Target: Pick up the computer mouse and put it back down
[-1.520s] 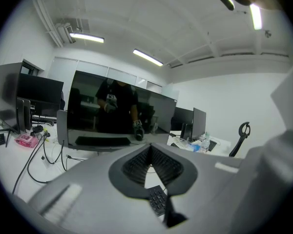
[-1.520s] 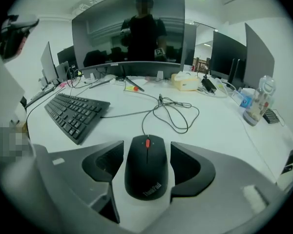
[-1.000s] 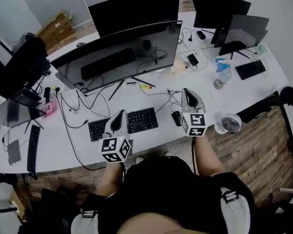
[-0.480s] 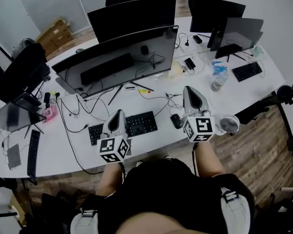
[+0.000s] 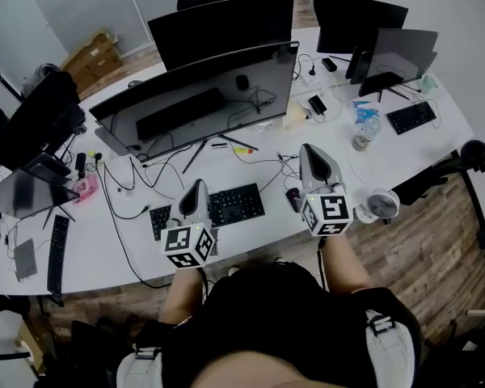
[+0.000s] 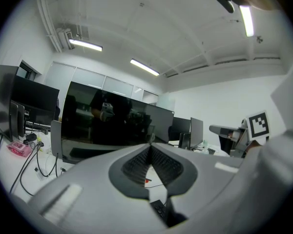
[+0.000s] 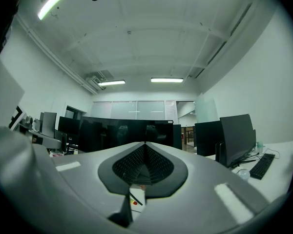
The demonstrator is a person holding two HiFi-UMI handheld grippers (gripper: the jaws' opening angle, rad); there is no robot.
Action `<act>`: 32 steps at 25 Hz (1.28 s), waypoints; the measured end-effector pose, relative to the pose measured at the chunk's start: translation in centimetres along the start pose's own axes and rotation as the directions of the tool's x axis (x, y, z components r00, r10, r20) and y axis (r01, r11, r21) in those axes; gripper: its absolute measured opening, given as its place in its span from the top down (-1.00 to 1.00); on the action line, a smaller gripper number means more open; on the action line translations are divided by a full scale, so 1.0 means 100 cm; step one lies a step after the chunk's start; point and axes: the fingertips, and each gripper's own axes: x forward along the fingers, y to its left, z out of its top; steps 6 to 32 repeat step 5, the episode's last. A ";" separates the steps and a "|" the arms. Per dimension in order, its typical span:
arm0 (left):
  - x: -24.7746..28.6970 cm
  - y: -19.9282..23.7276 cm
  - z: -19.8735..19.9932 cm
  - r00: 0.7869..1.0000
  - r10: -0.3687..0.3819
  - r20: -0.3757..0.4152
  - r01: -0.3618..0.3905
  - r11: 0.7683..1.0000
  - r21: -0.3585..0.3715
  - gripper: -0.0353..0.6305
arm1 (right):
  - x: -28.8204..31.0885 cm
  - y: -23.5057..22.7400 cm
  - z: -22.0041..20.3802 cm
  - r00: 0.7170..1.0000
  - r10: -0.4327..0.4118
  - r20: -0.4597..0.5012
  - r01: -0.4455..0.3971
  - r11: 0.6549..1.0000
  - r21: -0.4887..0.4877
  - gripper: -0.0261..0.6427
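The left gripper point(image 5: 196, 186) hovers nearest, over the front edge of the keyboard point(image 5: 230, 204), its jaws pressed together on nothing; the right gripper point(image 5: 310, 149) is held level above the desk point(image 5: 250, 231), its jaws likewise closed and empty; the computer mouse point(image 5: 293, 199) lies on the desk just beside and below it, touched by neither. The risks, as I judge them: with closed jaws a descent would shove the mouse aside rather than straddle it, so they must part first; the keyboard on one side and the small fan point(image 5: 381, 204) on the other could be clipped by a wide swing; farther back, loose cables point(image 5: 263, 162) seem to run from the mouse toward the curved monitor point(image 5: 202, 95), so a high lift might pull one taut.
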 end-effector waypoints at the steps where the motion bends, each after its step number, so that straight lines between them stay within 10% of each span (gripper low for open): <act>1: 0.000 0.001 0.000 1.000 -0.001 0.000 0.001 1.000 0.000 0.74 | 0.001 0.002 0.000 1.000 0.001 0.000 -0.001 1.000 -0.001 0.93; 32: 0.000 0.006 0.001 1.000 -0.005 -0.001 0.005 1.000 -0.002 0.74 | 0.003 0.008 0.000 1.000 0.003 0.002 -0.003 1.000 -0.002 0.93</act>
